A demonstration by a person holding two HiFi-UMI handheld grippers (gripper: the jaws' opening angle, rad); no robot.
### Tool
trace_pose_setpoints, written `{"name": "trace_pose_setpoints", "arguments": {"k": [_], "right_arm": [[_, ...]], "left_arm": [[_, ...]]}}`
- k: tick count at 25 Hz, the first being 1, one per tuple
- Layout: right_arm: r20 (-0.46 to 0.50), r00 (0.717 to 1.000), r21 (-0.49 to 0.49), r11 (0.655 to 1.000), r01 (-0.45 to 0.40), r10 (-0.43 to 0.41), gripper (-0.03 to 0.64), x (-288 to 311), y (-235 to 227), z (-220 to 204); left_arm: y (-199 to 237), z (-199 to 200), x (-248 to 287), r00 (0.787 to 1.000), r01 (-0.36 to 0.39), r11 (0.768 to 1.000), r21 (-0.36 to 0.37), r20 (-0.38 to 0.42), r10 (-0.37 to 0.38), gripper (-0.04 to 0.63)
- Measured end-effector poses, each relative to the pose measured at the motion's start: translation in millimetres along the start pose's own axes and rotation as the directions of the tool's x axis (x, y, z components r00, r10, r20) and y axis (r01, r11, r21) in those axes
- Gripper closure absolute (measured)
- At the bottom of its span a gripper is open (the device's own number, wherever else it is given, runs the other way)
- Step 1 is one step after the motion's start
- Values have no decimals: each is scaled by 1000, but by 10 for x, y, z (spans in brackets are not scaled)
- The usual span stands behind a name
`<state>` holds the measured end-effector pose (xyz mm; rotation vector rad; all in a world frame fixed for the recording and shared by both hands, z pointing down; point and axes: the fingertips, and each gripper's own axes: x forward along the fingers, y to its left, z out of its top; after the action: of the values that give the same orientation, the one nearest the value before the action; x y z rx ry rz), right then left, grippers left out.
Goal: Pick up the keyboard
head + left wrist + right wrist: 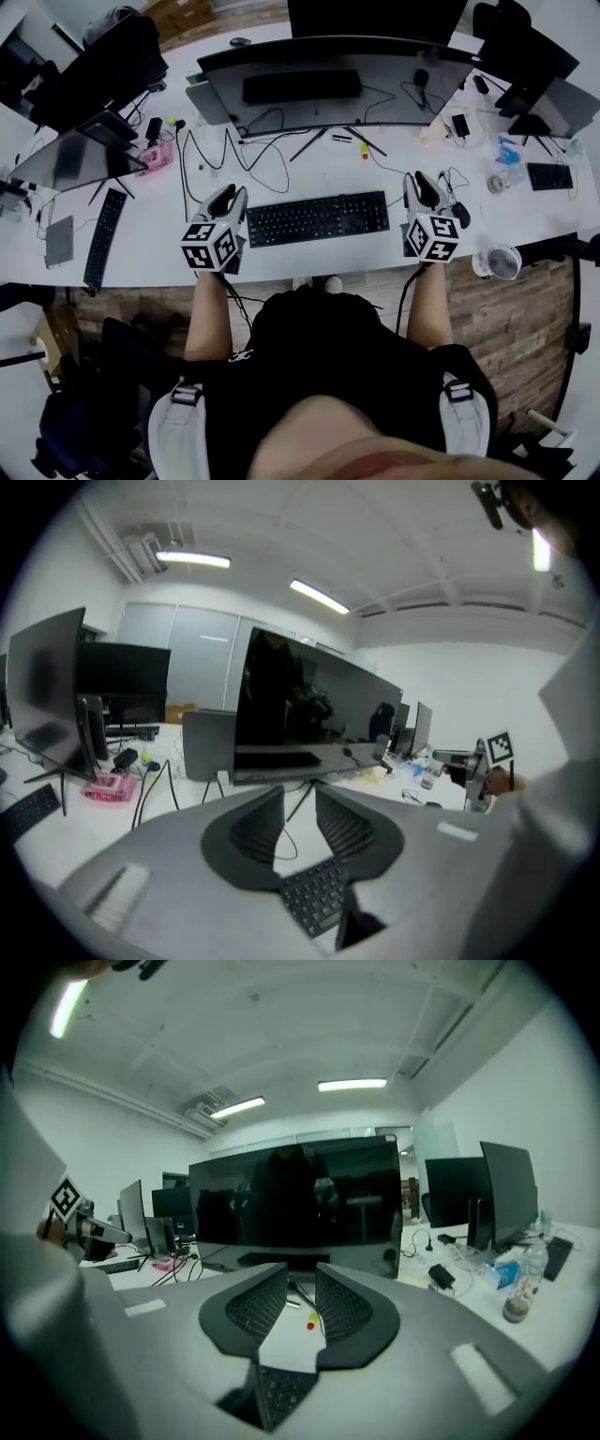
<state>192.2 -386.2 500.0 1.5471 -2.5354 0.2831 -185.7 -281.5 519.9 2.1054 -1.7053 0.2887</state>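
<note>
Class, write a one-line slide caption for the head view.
Left tool and right tool, both open, flank the black keyboard on the white desk.

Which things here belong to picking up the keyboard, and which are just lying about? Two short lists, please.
Belongs to the job:
- black keyboard in front of the person
- left gripper and right gripper, fingers apart, near its two ends

Just lying about:
- curved monitor
- second keyboard at far left
- small white fan
- pink item
- loose cables
</note>
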Motion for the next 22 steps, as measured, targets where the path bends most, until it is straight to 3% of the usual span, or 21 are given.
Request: {"name": "trace_pose_setpoints", "arguments": {"k": [3, 6, 13, 17, 20, 22], "right_arm": [[-131, 990, 89, 995, -33, 44, 549, 109, -137, -387], [-262, 959, 164, 984, -65, 107, 548, 189, -245, -798], [-501, 834, 265, 958, -108, 233, 546, 321, -296, -1768], [-580, 762, 323, 940, -110, 289, 535, 347, -292, -2176], [-603, 728, 372, 923, -104, 325, 529, 361, -268, -2358], [-612, 715, 392, 915, -99, 340, 528, 385, -240, -2446]], "left_arm": [[175, -443, 81, 992, 36, 997, -73, -118, -44, 465], [307, -904, 181, 969, 49, 991, -126, -235, -78, 439], [508, -1760, 375, 907, 0, 978, -210, -413, -88, 431], [582, -2126, 482, 874, -18, 964, -266, -472, -114, 430], [610, -2389, 534, 843, -33, 954, -299, -521, -134, 422], [640, -2481, 552, 834, -46, 951, -307, -535, -132, 420]]}}
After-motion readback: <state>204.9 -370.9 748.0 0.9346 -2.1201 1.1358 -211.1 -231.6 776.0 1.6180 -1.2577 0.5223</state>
